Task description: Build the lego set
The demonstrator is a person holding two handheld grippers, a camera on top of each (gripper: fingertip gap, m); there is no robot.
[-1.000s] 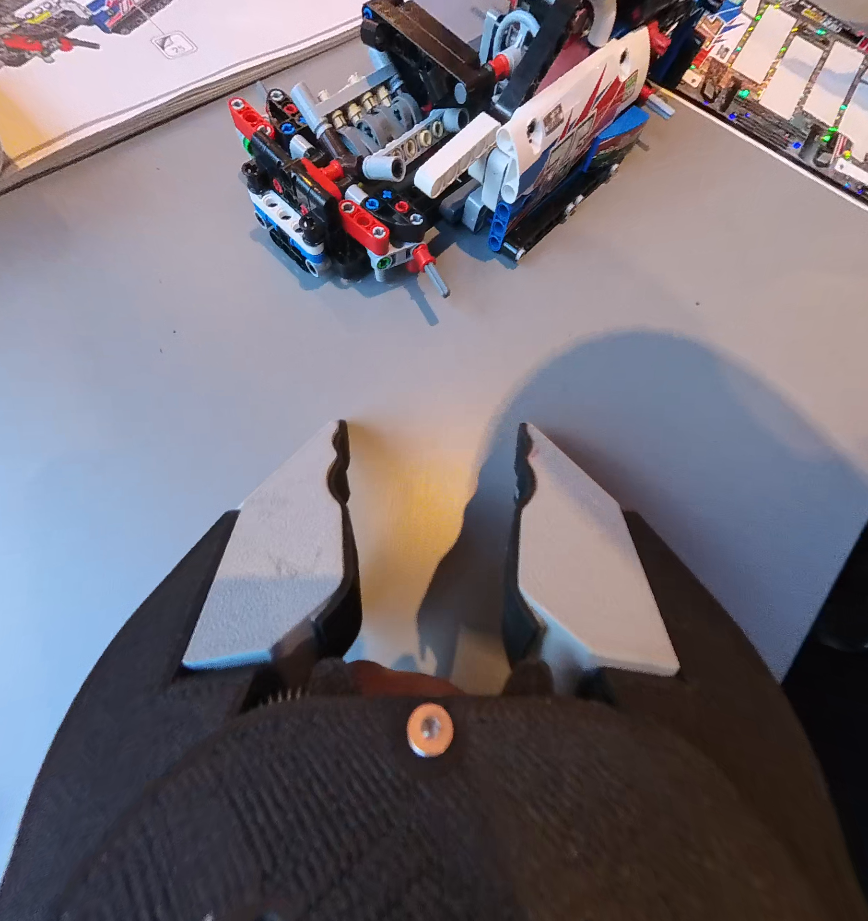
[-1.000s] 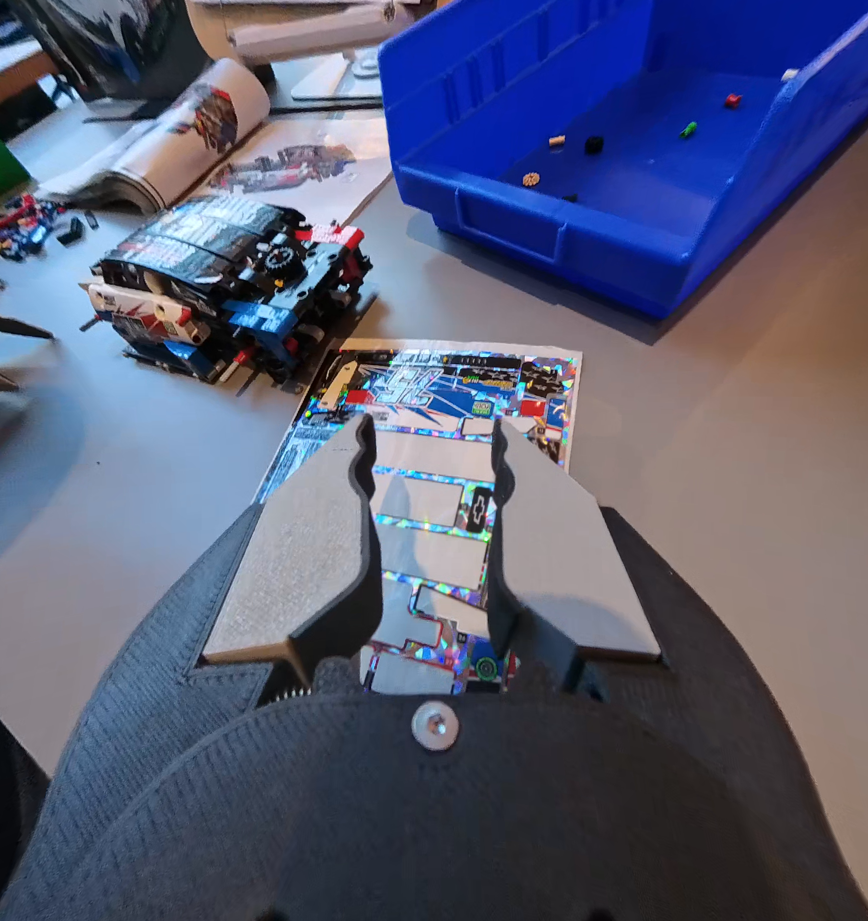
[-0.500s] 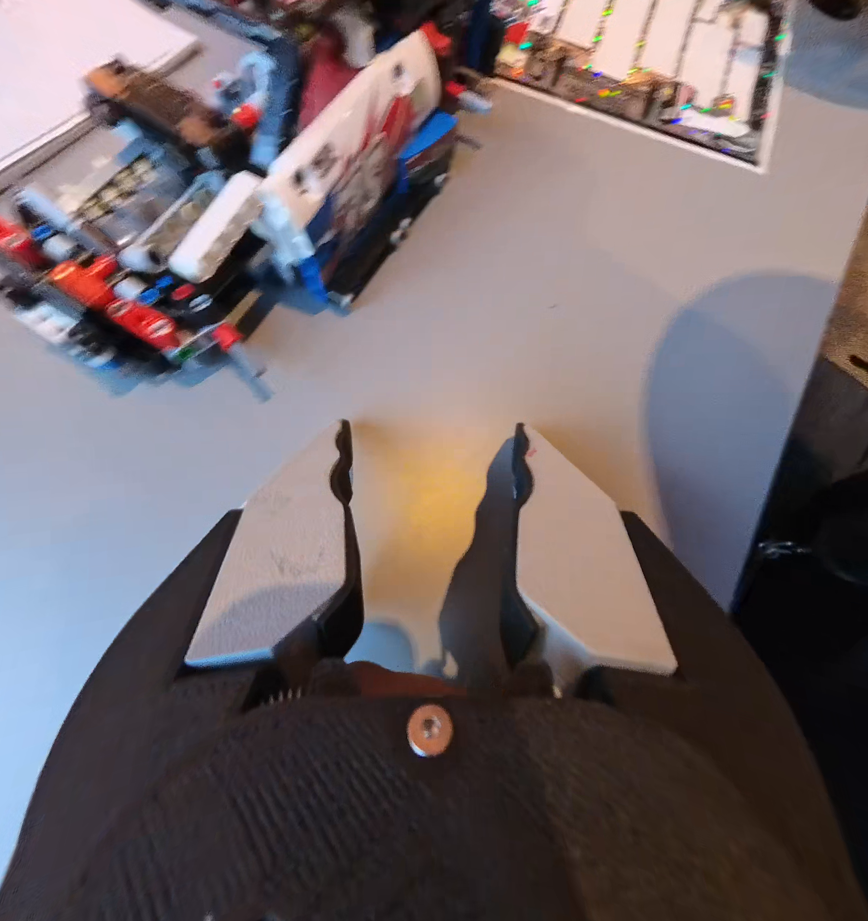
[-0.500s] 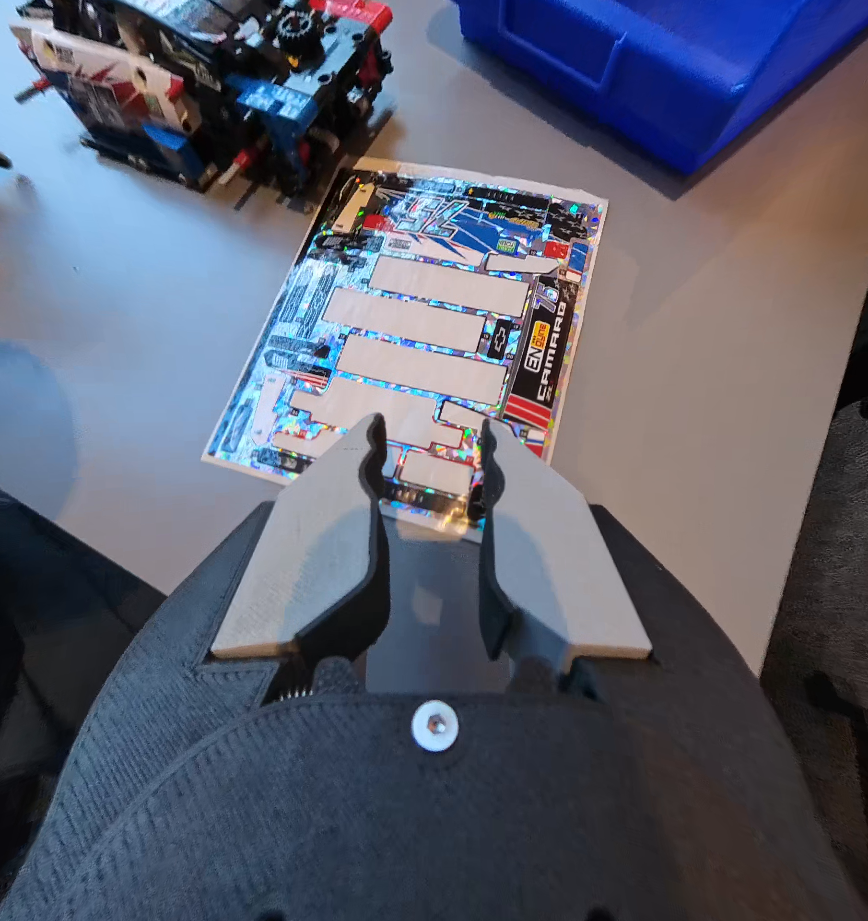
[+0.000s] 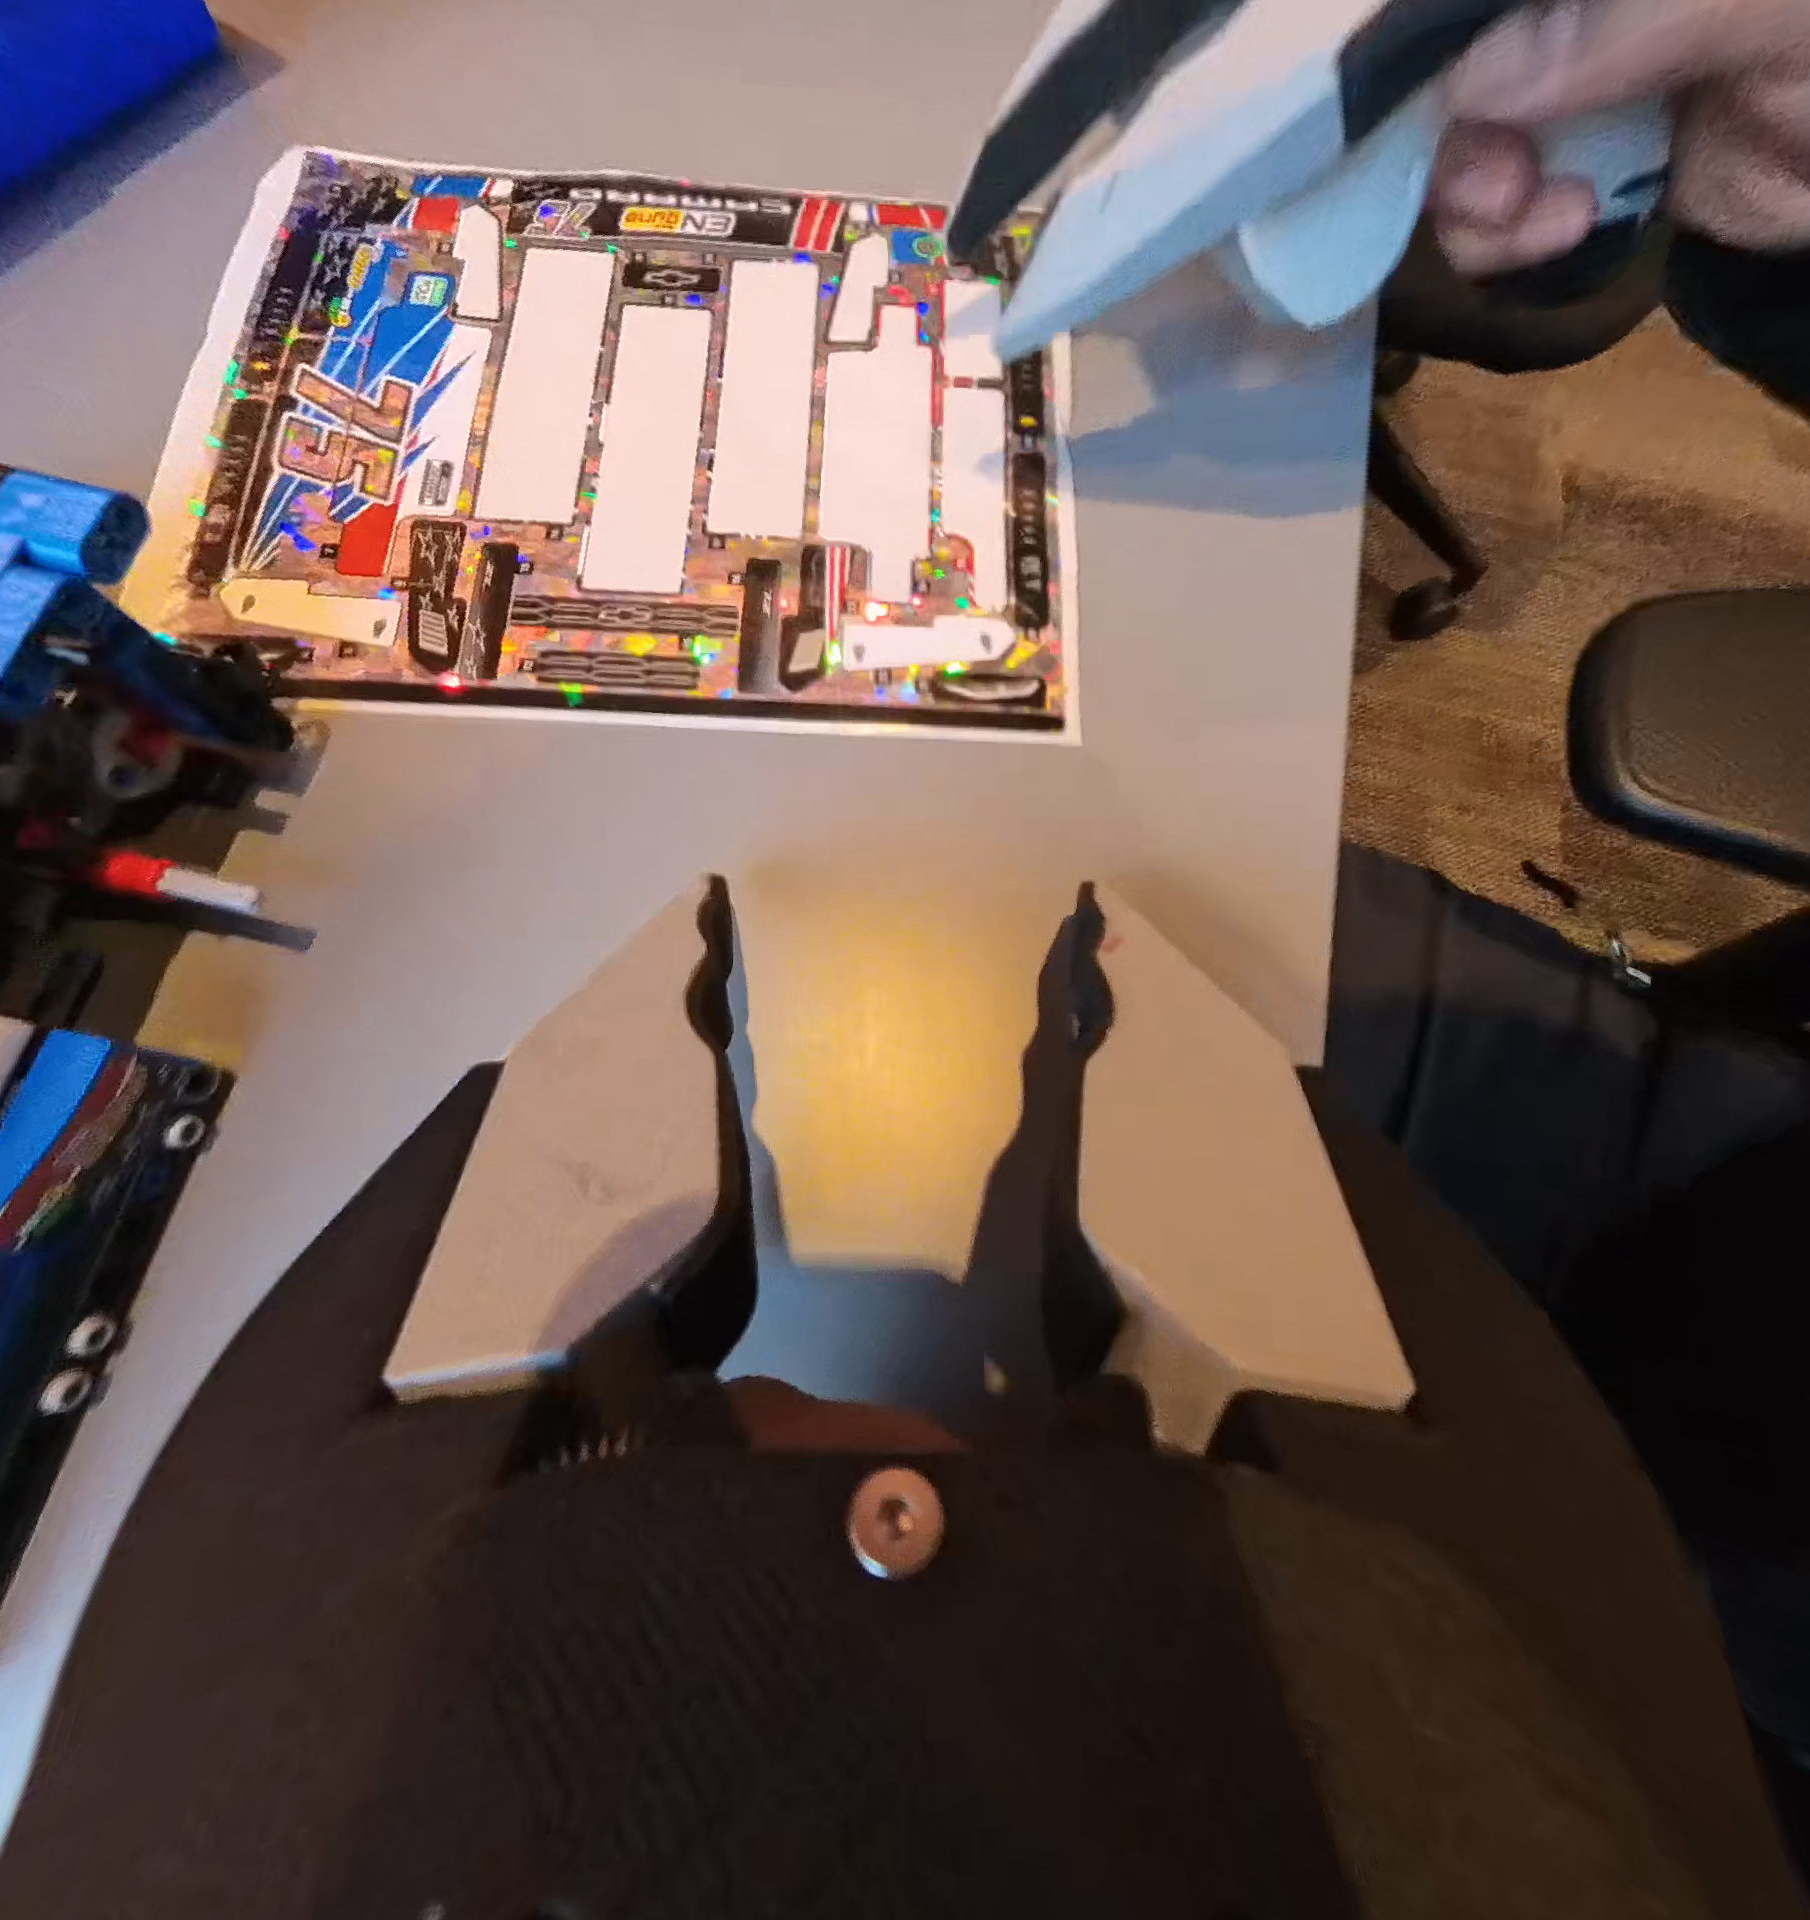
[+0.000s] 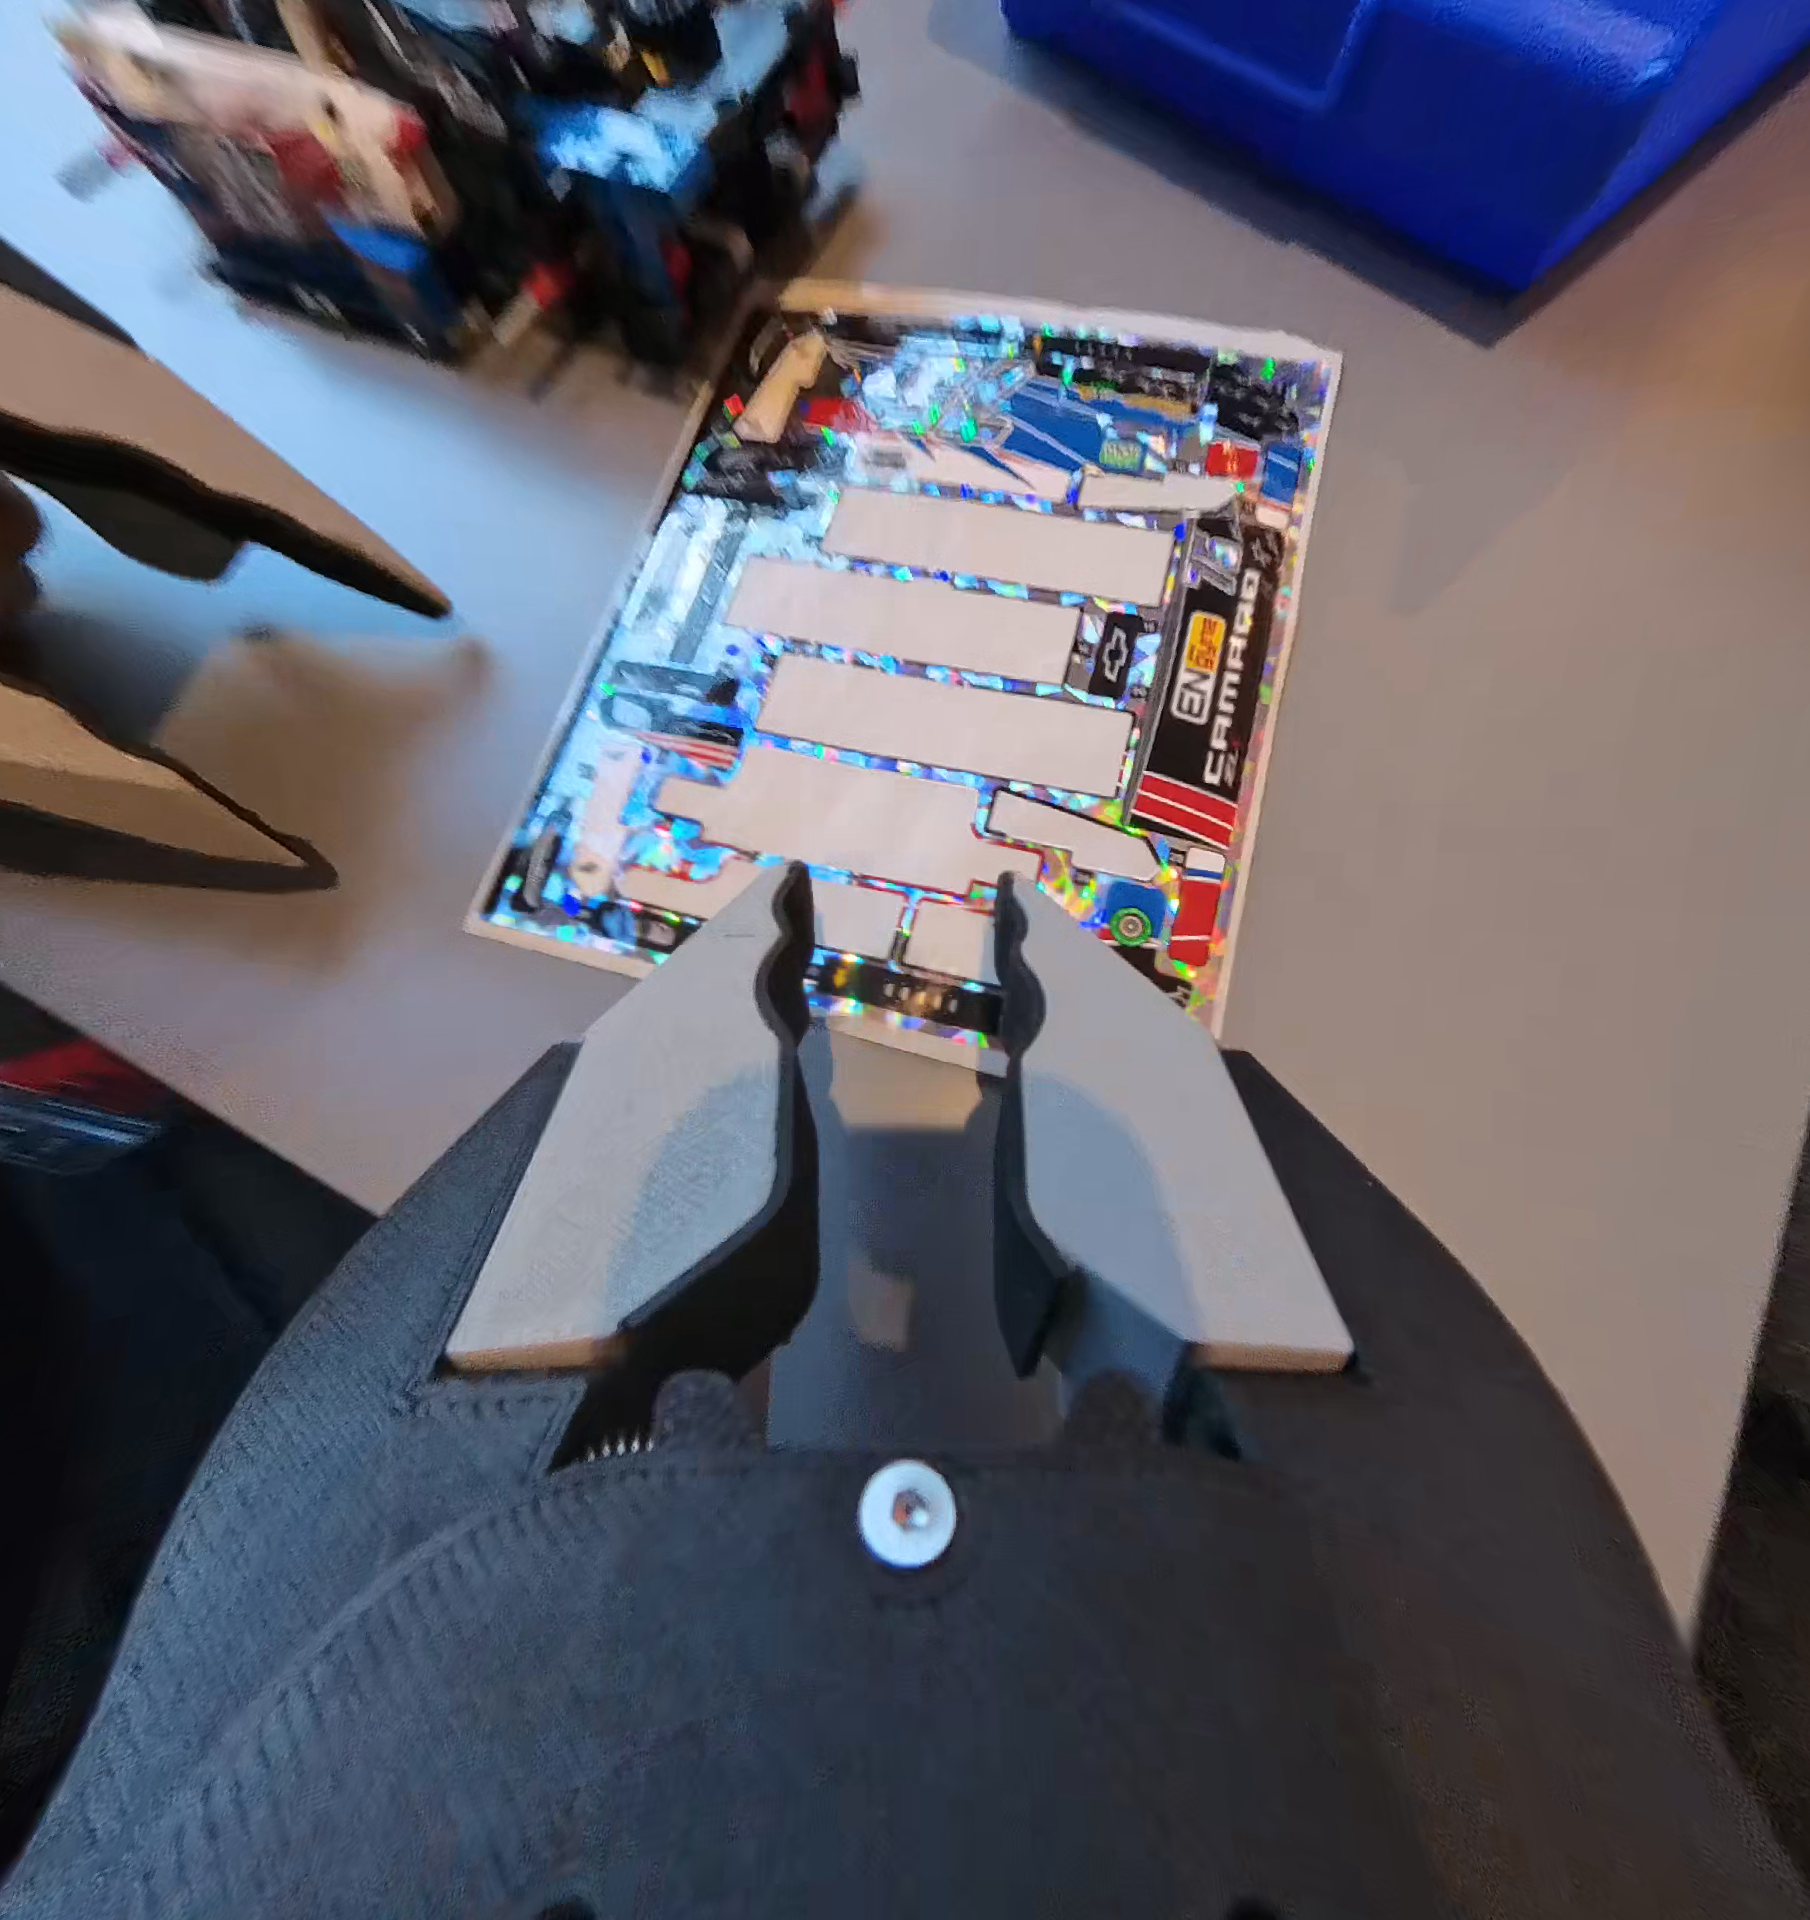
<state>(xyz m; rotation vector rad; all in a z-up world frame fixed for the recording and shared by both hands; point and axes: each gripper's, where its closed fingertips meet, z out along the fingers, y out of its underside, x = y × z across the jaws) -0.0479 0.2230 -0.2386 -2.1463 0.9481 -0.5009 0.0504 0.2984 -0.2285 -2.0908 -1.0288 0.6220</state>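
Observation:
A shiny sticker sheet (image 5: 620, 447) lies on the grey table, with several stickers peeled off; it also shows in the right wrist view (image 6: 932, 675). The partly built lego car (image 5: 39, 665) is at the left edge of the left wrist view and blurred at the top left of the right wrist view (image 6: 465, 177). My left gripper (image 5: 896, 899) is open and empty over bare table, short of the sheet. My right gripper (image 6: 896, 883) is open and empty, its tips above the sheet's near edge. The right gripper also shows in the left wrist view (image 5: 994, 281), over the sheet's corner.
A blue bin (image 6: 1452, 114) stands beyond the sheet, and its corner shows in the left wrist view (image 5: 39, 94). The table edge (image 5: 1342, 727) runs close on the right, with an office chair (image 5: 1711, 727) and carpet beyond. The left gripper (image 6: 381, 727) shows in the right wrist view. Left tips to right tips: about 12 centimeters.
My left gripper has swung right, from facing the lego car to facing the sticker sheet. My right gripper pulled back toward the table's near edge, then came forward over the sheet's edge. Both stayed open.

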